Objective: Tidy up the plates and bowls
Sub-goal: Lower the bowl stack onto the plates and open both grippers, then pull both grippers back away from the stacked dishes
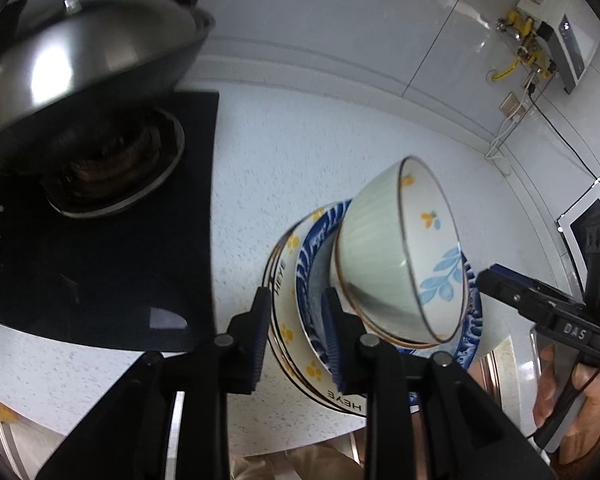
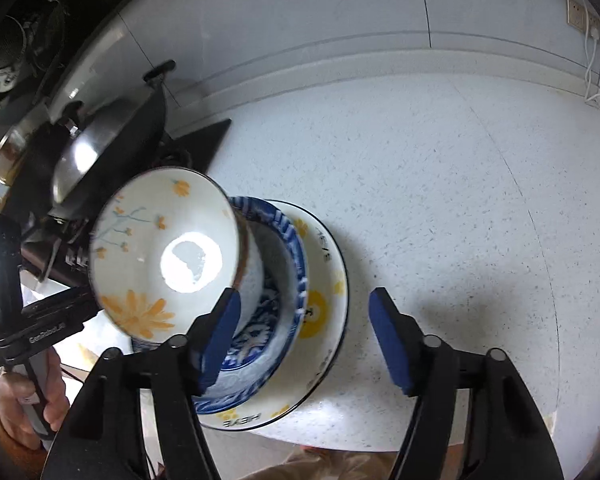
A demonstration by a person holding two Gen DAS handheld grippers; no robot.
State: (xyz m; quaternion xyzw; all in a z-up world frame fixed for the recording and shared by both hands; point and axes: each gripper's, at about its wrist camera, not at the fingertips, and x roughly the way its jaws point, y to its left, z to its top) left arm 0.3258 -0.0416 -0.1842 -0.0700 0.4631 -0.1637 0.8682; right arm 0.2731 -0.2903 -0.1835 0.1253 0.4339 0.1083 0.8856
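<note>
A white plate with yellow flowers [image 1: 286, 334] [image 2: 328, 264] lies on the speckled countertop [image 1: 300, 152] [image 2: 440, 200]. A blue patterned dish [image 1: 314, 248] [image 2: 284, 280] sits on it. A pale bowl with orange flowers [image 1: 380, 256] [image 2: 160, 248] rests tilted in the blue dish. My left gripper [image 1: 296, 320] has its jaws around the near rims of the plate and dish; I cannot tell if it grips. My right gripper [image 2: 304, 336] is open and empty, above the plates' near edge. It also shows in the left wrist view [image 1: 496, 280].
A black gas hob [image 1: 100, 240] with a lidded wok [image 1: 88, 64] [image 2: 112, 132] stands left of the plates. A water heater with yellow pipes [image 1: 548, 36] hangs on the tiled wall. A socket and white cable [image 2: 592, 40] are at far right. The counter's front edge is near.
</note>
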